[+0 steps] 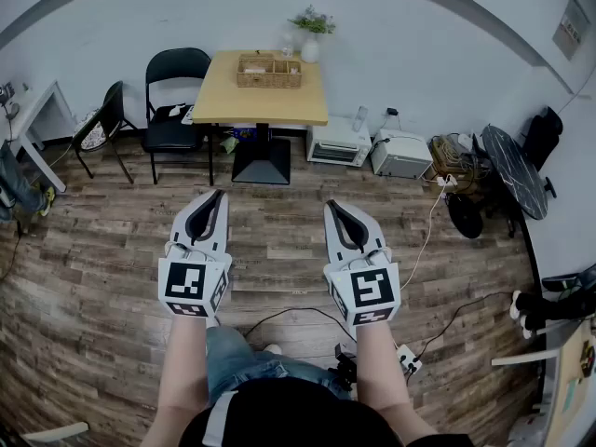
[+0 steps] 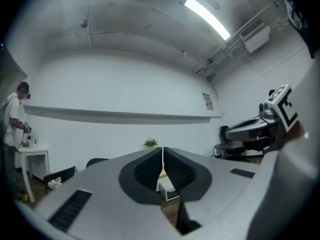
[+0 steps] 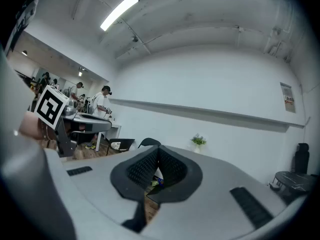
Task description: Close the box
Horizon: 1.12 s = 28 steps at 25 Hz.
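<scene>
Left gripper (image 1: 217,196): jaws are pressed together; nothing is held.
Right gripper (image 1: 333,206): likewise closed and empty.
Box (image 1: 269,70): set at the table's (image 1: 223,105) far edge, apparently open, well apart from both grippers.
Progress: nothing is judged done; approach and closing remain.
Views: the box is shown by the head view only; the meeting pads are shown by the gripper views.

Wood floor (image 1: 279,250) ahead lies open; table (image 1: 263,96), chairs (image 1: 177,91) and appliances (image 1: 400,154) line the wall (image 1: 419,45).

No writing is legible; the wall notice (image 1: 570,26) is too small.
</scene>
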{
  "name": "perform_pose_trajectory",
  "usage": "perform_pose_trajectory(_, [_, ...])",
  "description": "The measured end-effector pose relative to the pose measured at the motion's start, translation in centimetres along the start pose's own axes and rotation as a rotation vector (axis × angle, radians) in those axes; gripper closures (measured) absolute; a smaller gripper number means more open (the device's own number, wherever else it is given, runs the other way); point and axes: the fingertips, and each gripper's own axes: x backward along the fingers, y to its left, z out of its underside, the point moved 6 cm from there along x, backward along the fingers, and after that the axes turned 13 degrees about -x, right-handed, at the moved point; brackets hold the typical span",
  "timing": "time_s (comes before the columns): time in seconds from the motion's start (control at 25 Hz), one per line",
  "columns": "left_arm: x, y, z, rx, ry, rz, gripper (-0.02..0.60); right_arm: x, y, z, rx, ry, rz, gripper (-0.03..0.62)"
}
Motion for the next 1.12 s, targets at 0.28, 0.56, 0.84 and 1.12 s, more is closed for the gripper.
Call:
perform_pose_trajectory(0.28, [0.2, -0.6, 0.5, 0.014, -0.001, 0.027, 0.569, 0.9, 0.0, 0.4, -0.072, -0.061, 0.050, 0.579])
perform_pose_trajectory(0.56, [-2.0, 0.8, 2.1, 0.071, 0.019, 0.047, 0.258, -0.8, -1.4, 1.0, -0.133, -0.078, 0.035, 0.301])
perform_pose_trajectory(0.84, [-6.1, 4.1, 4.6, 0.106, 0.039, 0.034, 0.202, -6.5, -1.9, 0.9, -0.168, -0.039, -0.013, 0.299])
perform_pose_trajectory(1.12, [-13.2, 9.1, 7.4, 0.122, 0.040, 0.042, 0.202, -15.6, -4.2, 0.3, -0.118, -0.001, 0.014, 0.300])
